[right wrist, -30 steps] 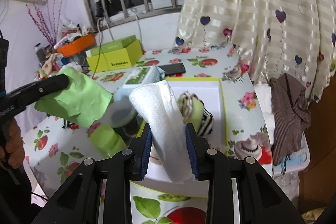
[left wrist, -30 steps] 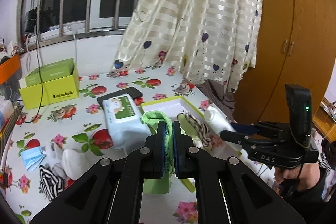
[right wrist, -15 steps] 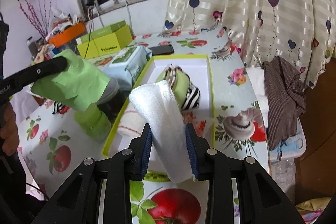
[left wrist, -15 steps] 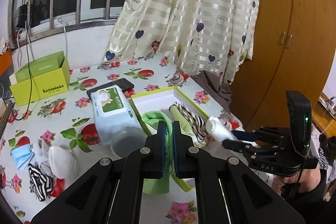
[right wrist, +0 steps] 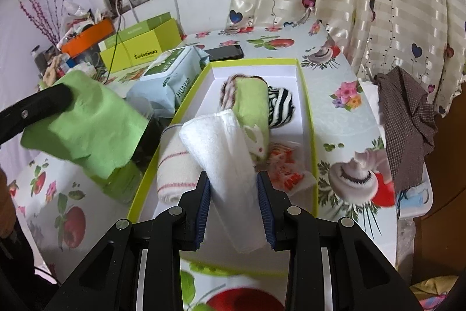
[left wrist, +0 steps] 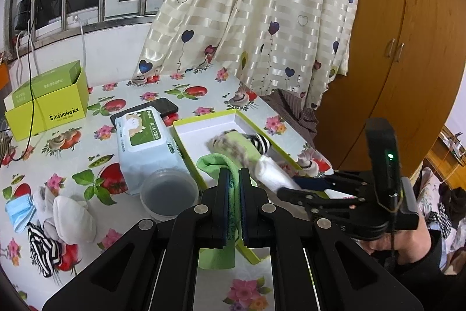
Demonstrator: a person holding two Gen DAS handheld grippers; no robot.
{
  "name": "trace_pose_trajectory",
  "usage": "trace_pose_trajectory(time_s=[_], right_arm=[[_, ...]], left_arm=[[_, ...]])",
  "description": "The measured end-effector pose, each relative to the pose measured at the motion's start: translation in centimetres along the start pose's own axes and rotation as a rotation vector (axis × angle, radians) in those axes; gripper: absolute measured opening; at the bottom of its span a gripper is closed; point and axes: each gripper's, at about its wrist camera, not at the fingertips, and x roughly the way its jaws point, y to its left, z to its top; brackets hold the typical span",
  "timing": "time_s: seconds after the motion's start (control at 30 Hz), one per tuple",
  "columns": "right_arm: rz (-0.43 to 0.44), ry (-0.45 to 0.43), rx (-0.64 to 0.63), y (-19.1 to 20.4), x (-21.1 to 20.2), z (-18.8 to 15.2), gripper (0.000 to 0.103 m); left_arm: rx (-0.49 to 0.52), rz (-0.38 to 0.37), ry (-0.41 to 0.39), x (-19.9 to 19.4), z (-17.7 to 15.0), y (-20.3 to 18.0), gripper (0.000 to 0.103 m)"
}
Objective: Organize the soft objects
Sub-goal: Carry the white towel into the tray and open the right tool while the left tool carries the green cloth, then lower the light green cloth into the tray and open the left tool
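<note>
Green and striped rolls already lie in the yellow-rimmed box [right wrist: 309, 118]. The right gripper [right wrist: 233, 206] holds a white rolled cloth [right wrist: 227, 153] in its jaws over that box, and the left gripper [left wrist: 232, 188] is clamped on a green cloth [left wrist: 224, 165] at the box's near edge. More socks [left wrist: 58, 217] wait on the surface [left wrist: 96, 95], so roughly half remains.

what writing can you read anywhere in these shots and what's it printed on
"SHISHANGNX" on the front of the yellow-green box.
"HUAYAO" on the side of the wet wipes pack; the text on its green top label is too small to read.
Faint print on the green cloth held by the left hand-held gripper is too blurred to read.
Nothing else is legible.
</note>
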Motion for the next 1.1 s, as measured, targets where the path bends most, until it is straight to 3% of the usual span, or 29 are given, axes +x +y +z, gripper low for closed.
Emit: trace_pose_trajectory(time_s=[0.57,0.87,1.1], right_arm=[[0.037,-0.019,0.060,-2.3,3.6,3.0,0.034],[0.007,-0.067,0.044,-2.3,0.6,2.5,0.046],[-0.035,-0.087,0.064,-3.5,-1.6,1.4,0.047]], left_arm=[[0.021,-0.010,0.051,2.6,0.1,-1.0,0.006],[0.044,-0.020,0.062,3.3,0.4,-2.3,0.006],[0.078,-0.046,0.068,3.9,0.8,-4.3,0.006]])
